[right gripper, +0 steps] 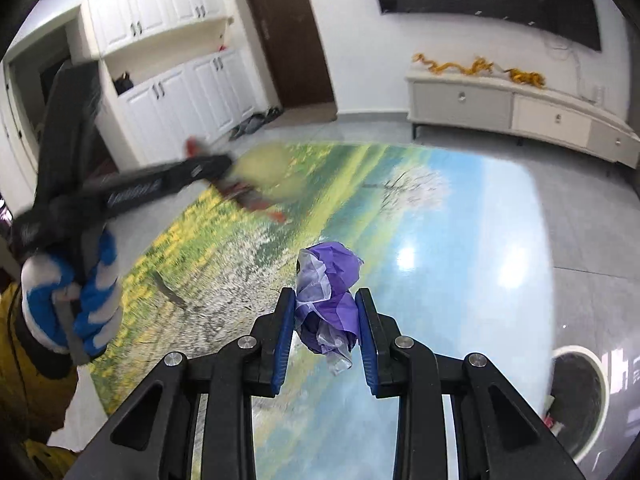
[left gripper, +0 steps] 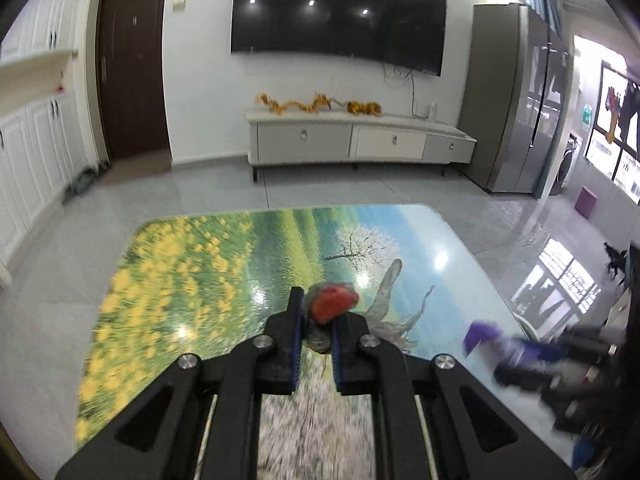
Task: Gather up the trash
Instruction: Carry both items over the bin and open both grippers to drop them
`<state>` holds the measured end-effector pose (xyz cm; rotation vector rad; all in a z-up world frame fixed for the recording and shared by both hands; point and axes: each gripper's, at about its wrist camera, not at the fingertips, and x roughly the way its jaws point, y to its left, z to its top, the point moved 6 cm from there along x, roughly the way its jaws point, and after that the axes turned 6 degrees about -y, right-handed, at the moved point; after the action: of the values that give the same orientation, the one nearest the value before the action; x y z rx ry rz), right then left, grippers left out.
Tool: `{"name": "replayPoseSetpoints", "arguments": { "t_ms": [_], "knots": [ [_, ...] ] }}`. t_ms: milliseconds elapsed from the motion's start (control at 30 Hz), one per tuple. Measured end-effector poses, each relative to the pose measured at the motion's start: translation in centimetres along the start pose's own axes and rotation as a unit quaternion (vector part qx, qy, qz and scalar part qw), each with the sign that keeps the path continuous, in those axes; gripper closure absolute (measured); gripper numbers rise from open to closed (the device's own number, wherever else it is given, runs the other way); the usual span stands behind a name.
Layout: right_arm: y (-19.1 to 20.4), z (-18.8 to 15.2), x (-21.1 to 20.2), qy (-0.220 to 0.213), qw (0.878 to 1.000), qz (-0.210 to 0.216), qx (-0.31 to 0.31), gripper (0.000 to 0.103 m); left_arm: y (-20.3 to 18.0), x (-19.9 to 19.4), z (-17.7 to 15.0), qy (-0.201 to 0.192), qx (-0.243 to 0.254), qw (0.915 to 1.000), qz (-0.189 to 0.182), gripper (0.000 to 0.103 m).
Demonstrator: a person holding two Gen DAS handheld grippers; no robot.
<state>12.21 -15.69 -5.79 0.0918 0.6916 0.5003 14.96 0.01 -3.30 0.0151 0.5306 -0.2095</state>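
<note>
1. Left claw (left gripper: 316, 330): lower centre of frame, closed on a red-and-clear wrapper (left gripper: 334, 304), held above the printed surface (left gripper: 192, 272).
2. Right claw (right gripper: 325, 334): lower centre, pinching a purple wrapper (right gripper: 330, 280).
3. Bin (right gripper: 578, 396): lower right, on the floor.

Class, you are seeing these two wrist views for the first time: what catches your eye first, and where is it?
The right gripper pinches a crumpled purple wrapper above the landscape-printed table. The left gripper clamps a red-and-clear wrapper over the same table. A white bin stands on the floor off the table's right edge.
</note>
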Motion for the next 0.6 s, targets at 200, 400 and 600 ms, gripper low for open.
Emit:
{"name": "replayPoseSetpoints", "arguments": {
  "t_ms": [200,400,600],
  "knots": [
    [0.9,0.4,-5.8,-0.047,0.999,-0.018,0.007,0.073,-1.6,-6.7,0.0,-0.046,0.038,0.9980,0.021,0.092],
    [2.0,0.2,-10.8,-0.084,0.996,-0.028,0.003,0.073,-3.5,-12.1,0.1,-0.084,0.057,0.9945,0.024,0.092],
    [2.8,0.0,-15.1,-0.121,0.992,-0.032,-0.004,0.073,-5.3,-15.8,0.7,-0.117,0.070,0.9904,0.024,0.092]
  ]
}}
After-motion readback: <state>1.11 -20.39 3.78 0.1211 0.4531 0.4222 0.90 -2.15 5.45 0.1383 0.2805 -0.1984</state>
